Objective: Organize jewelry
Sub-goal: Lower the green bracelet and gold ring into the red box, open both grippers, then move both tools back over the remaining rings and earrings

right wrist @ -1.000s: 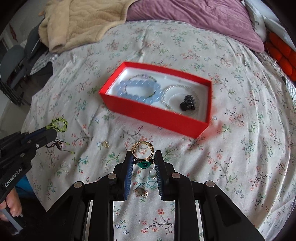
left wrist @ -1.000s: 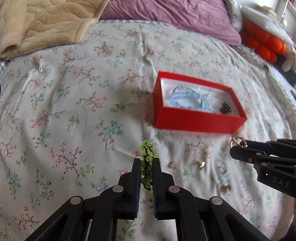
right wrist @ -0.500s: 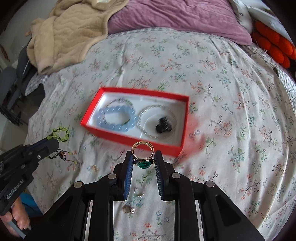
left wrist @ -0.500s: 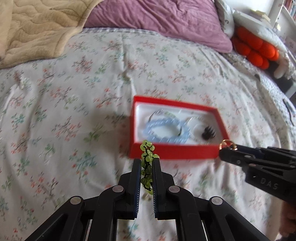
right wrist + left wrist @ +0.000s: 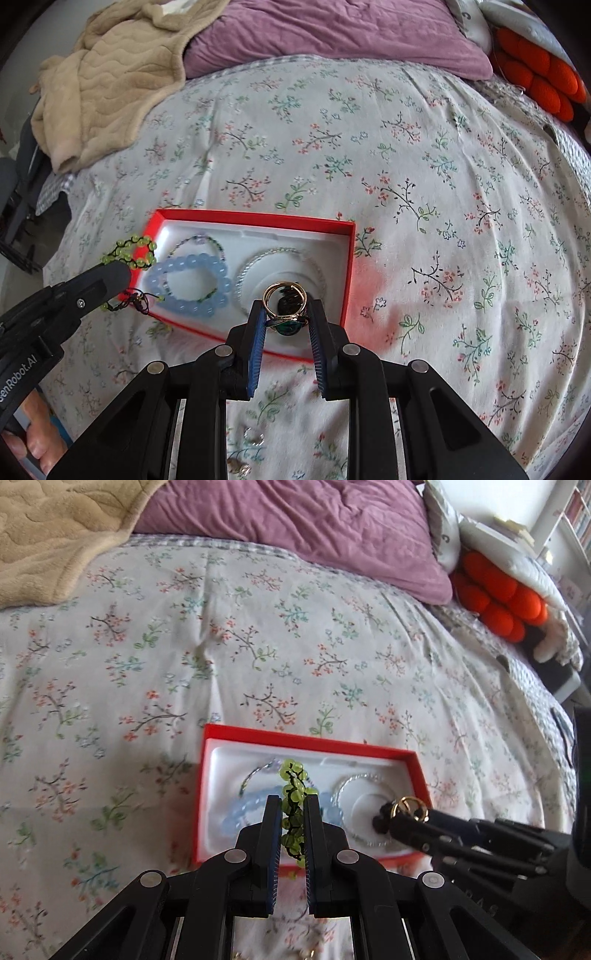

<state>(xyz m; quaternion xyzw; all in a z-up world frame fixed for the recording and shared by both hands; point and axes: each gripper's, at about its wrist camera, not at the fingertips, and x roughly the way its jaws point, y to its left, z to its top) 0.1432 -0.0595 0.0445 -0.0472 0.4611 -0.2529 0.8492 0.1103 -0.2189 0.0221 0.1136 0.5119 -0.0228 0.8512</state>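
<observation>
A red jewelry box [image 5: 332,744] [image 5: 236,216] with a white liner lies on the floral bedspread. It holds a pale blue bead bracelet [image 5: 192,284], a clear bead bracelet [image 5: 258,258] and a dark item [image 5: 290,297]. My left gripper [image 5: 291,805] is shut on a green bead bracelet [image 5: 293,782] [image 5: 135,251], held over the box's left part. My right gripper [image 5: 286,314] is shut on a gold ring with a green stone [image 5: 286,301] [image 5: 410,806], held over the box's right part.
Small loose jewelry pieces [image 5: 253,435] lie on the bedspread below the right gripper. A beige blanket [image 5: 110,74] and a purple pillow [image 5: 332,33] lie at the far side. An orange plush item [image 5: 498,594] is at the far right.
Both grippers have moved forward with their pieces and are now over the red box. The box sits lower and closer in both views.
</observation>
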